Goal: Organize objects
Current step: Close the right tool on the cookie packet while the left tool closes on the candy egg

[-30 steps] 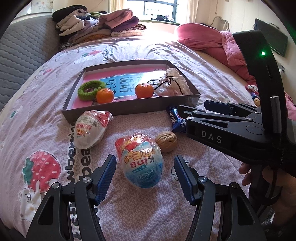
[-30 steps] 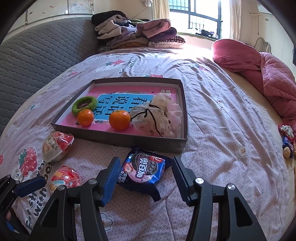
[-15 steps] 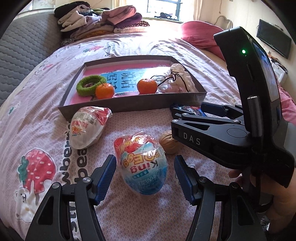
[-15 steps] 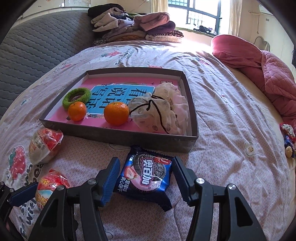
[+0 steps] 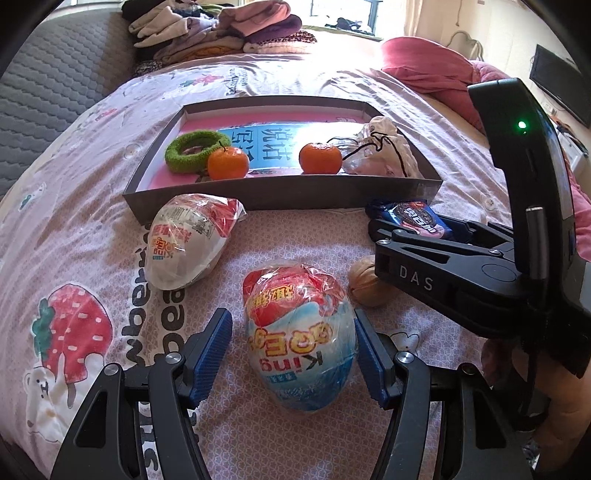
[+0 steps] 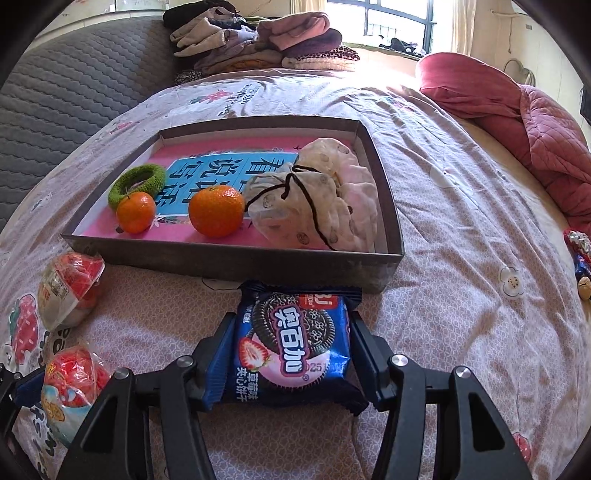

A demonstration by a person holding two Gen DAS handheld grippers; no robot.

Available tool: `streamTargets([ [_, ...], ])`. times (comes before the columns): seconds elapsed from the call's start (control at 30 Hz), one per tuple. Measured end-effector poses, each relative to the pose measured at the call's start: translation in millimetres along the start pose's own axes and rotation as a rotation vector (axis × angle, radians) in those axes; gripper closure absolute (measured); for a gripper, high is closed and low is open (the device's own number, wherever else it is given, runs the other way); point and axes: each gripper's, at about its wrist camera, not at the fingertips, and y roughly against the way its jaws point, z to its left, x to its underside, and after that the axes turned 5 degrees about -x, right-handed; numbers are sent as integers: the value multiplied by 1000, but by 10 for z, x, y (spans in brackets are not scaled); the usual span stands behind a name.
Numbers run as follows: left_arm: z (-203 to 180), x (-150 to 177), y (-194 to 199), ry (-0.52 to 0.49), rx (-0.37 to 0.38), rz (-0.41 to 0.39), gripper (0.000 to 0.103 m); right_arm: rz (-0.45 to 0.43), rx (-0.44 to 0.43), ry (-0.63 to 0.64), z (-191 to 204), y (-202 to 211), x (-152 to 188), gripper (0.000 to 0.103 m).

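Observation:
A toy egg (image 5: 299,347) in blue, white and red wrap lies on the bedspread between the jaws of my left gripper (image 5: 291,332). That gripper is open, and its left pad stands clear of the egg. A blue cookie packet (image 6: 291,343) lies flat between the jaws of my open right gripper (image 6: 291,332), its edges close to both pads. A second egg (image 5: 188,240), white and red, and a walnut (image 5: 365,286) lie nearby. Behind them a shallow grey box (image 5: 280,192) holds two oranges (image 5: 228,162), a green hair tie (image 5: 192,149) and a drawstring pouch (image 6: 317,199).
The box's front wall stands just beyond the cookie packet. Folded clothes (image 5: 221,29) are piled at the far end of the bed and a pink quilt (image 6: 535,122) is bunched at the right. Small trinkets (image 6: 580,258) lie at the right edge. A hand (image 5: 565,424) holds the right gripper.
Both grippers have sunk toward the bed and come forward. The egg now sits deeper between the left jaws, the cookie packet deeper between the right jaws. Neither opening has changed.

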Motion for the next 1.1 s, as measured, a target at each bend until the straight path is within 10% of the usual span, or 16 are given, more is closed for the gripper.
streamTargets([
  [1.1,82,-3,59,15,76,-33,49,-25,-50,13,-4,85,11,50],
])
